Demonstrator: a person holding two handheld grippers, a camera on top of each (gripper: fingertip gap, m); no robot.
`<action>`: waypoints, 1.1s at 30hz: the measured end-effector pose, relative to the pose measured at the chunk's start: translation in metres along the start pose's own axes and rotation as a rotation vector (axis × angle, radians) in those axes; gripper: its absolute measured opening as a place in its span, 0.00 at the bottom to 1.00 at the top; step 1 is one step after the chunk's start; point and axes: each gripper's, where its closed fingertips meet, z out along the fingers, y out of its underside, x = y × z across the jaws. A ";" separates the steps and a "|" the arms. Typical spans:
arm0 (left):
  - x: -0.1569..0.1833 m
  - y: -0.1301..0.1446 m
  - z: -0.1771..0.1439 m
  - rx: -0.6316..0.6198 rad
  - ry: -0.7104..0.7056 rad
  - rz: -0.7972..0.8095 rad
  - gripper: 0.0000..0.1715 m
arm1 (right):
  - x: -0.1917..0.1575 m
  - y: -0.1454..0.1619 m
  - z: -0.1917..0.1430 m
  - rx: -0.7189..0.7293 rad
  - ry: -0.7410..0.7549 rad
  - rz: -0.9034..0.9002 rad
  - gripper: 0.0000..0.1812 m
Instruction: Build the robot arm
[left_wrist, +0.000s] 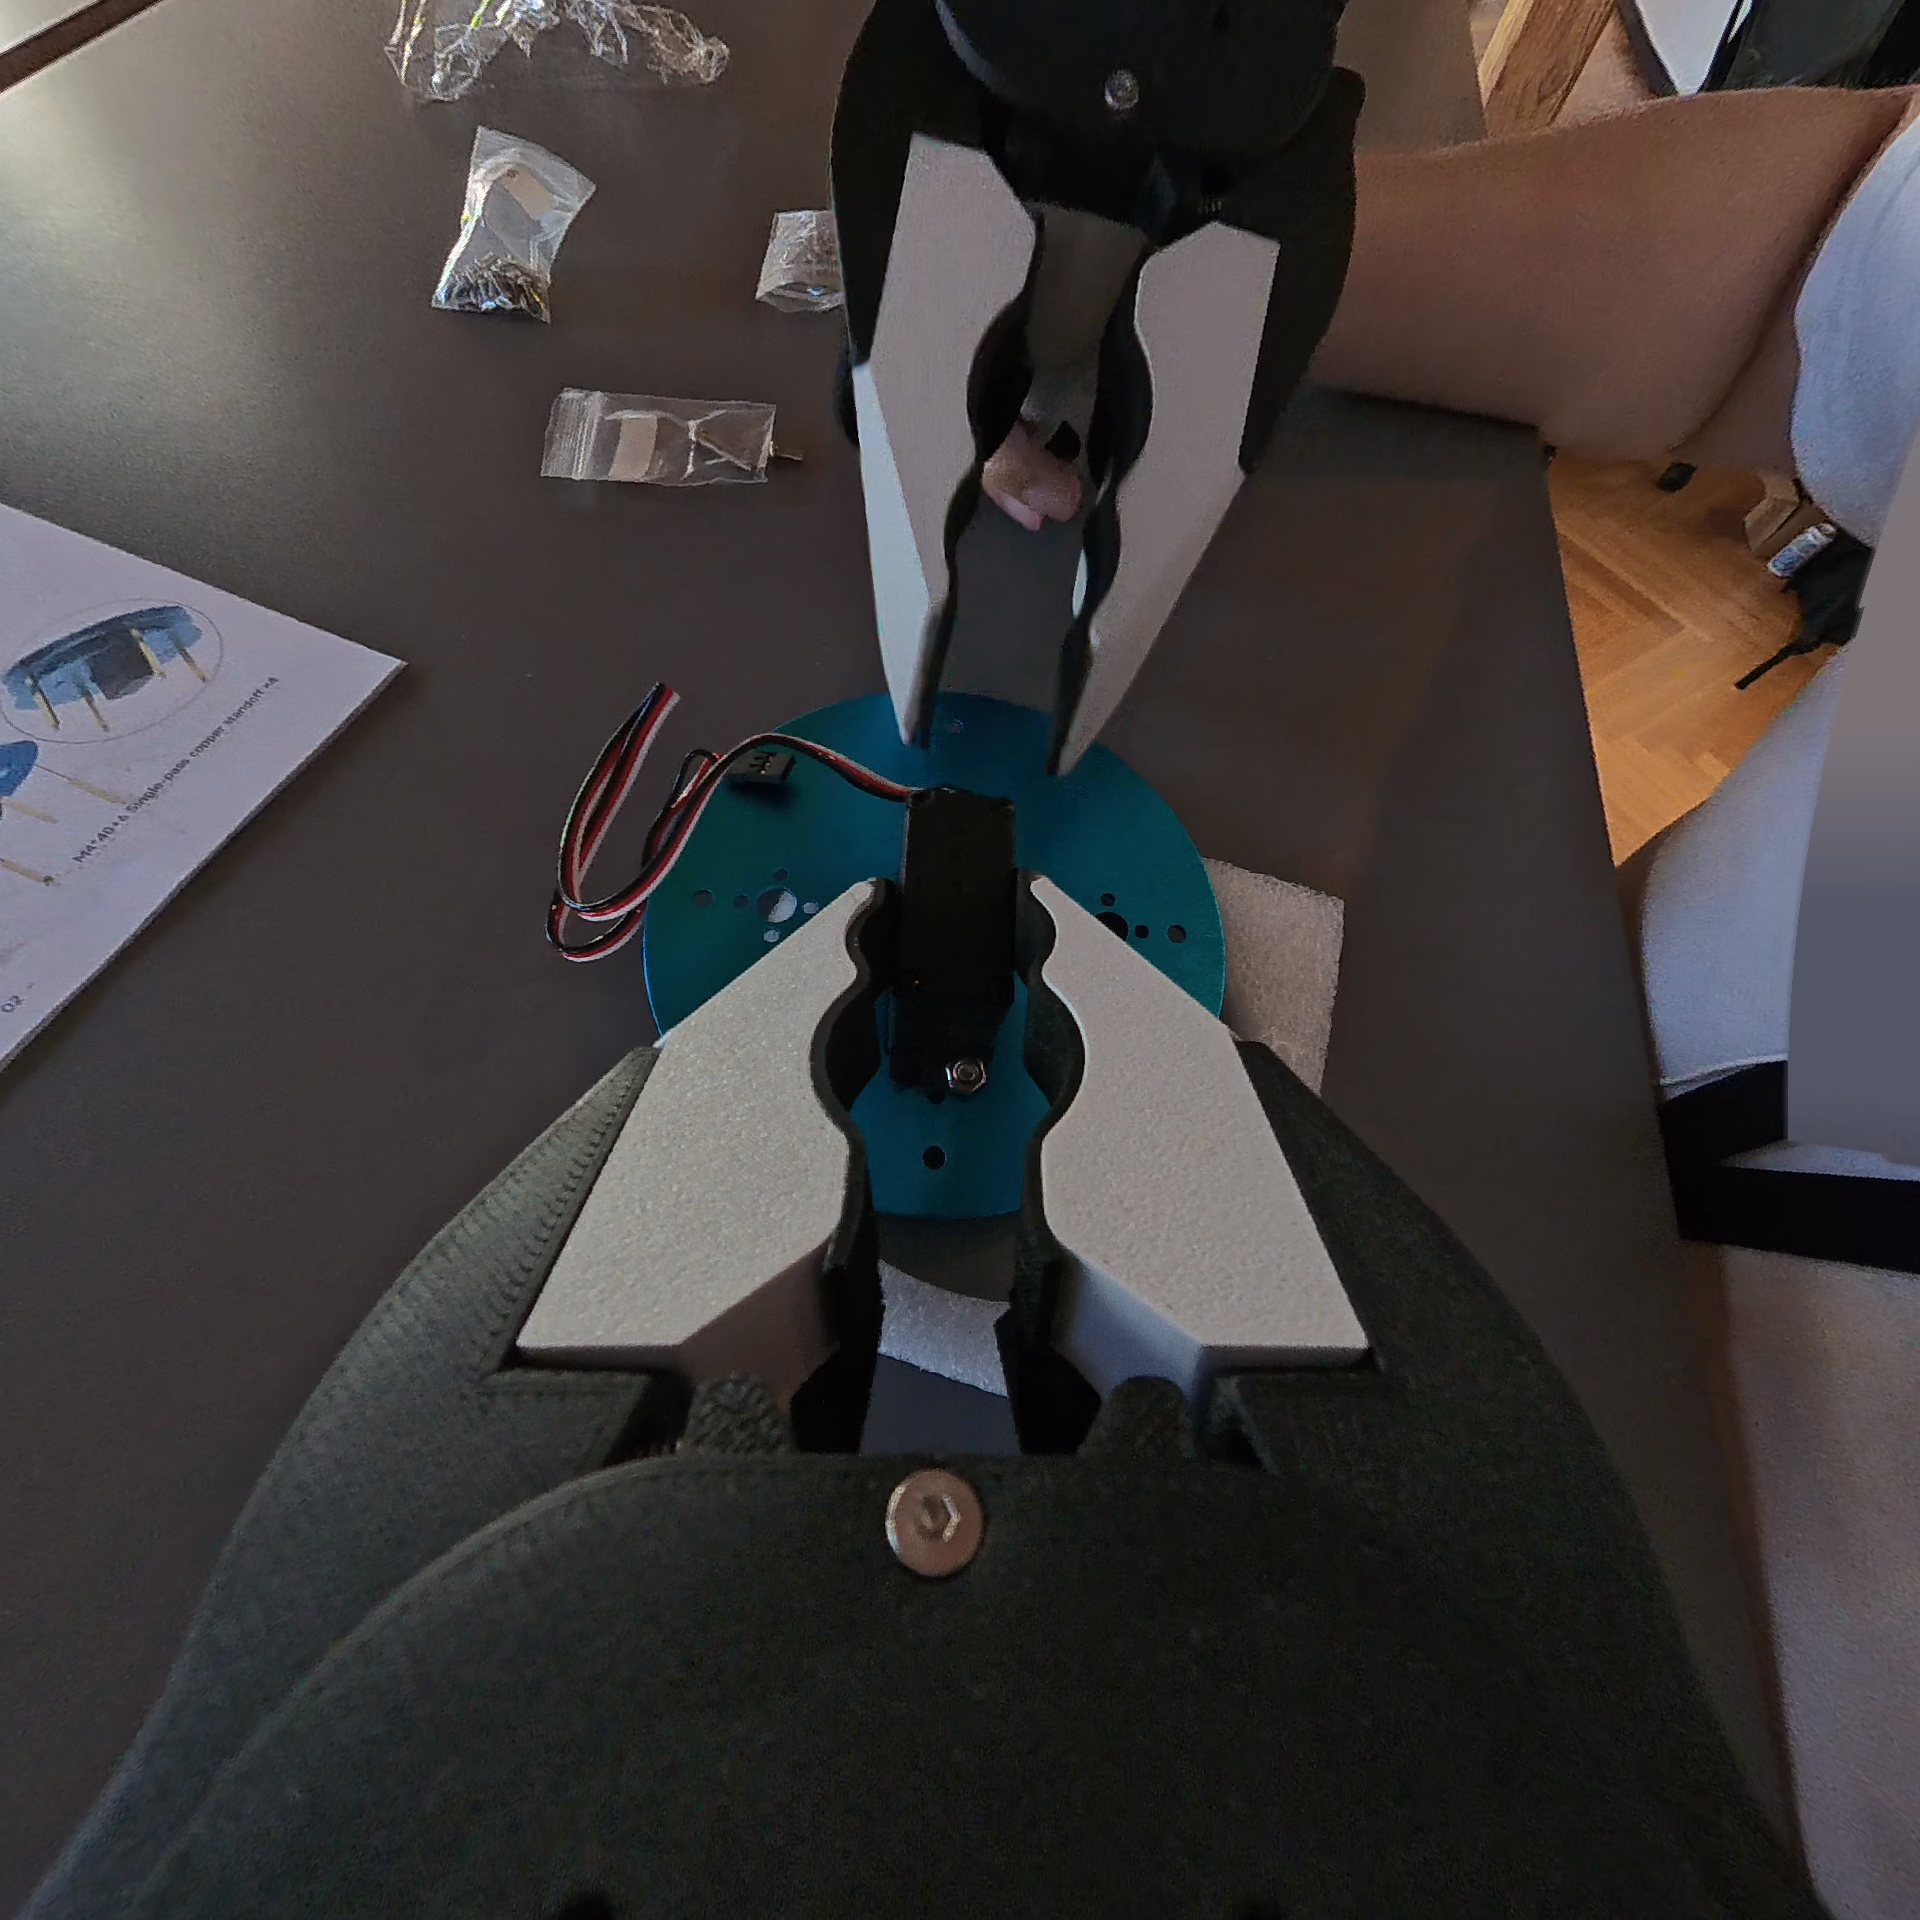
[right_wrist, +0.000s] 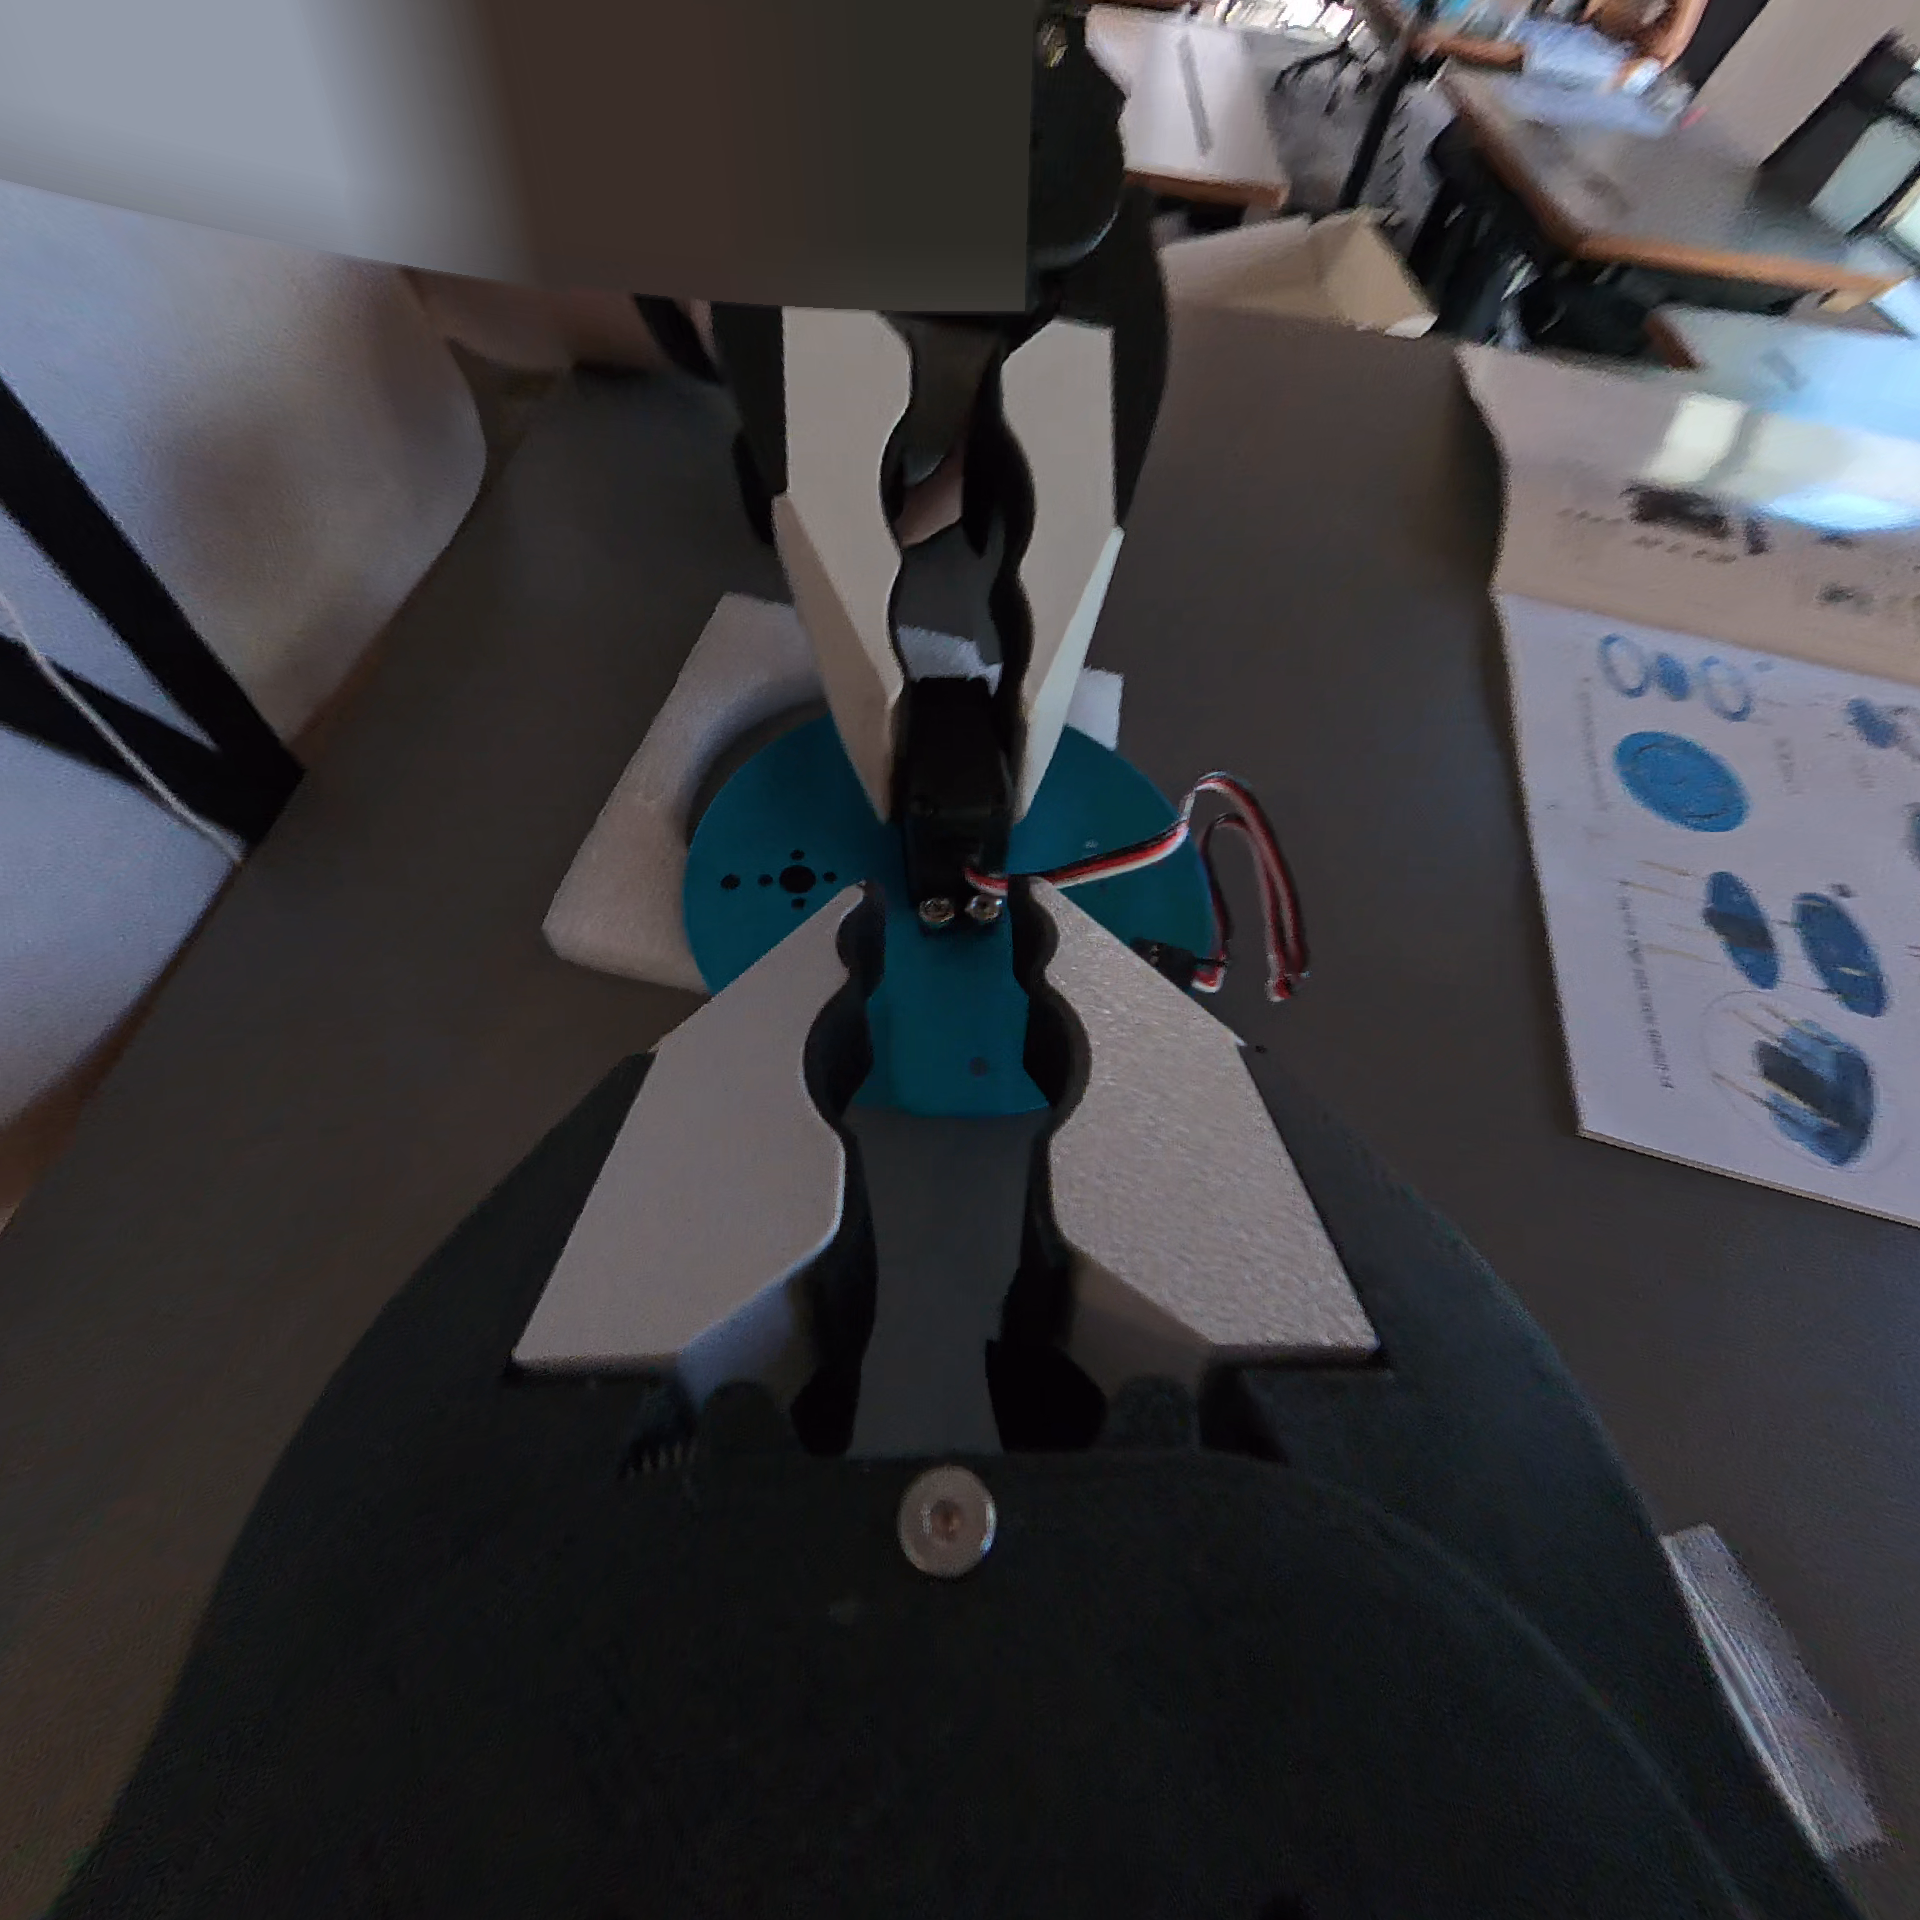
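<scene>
Left wrist view: left gripper (left_wrist: 951, 899) pinches black motor (left_wrist: 951, 925) on blue disc (left_wrist: 1122, 883); right gripper (left_wrist: 987, 753) open, near. Judgement: motor could slip, tugging wires (left_wrist: 613, 862).

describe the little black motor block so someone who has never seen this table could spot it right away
On the dark table a round blue plate rests partly on white foam. The black motor block stands at the plate's middle, between the left gripper fingertips, facing the right gripper. Only it trails a red, white and black wire.
</scene>
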 end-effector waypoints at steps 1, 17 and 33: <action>0.000 0.000 0.000 0.000 0.000 0.001 0.13 | 0.003 -0.003 -0.003 0.025 0.022 0.003 0.13; 0.000 0.000 0.000 0.012 -0.002 0.002 0.13 | 0.009 -0.006 -0.008 0.055 0.090 -0.050 0.16; -0.006 0.002 0.001 -0.014 -0.056 -0.025 0.26 | 0.003 -0.004 -0.013 0.020 0.067 -0.041 0.14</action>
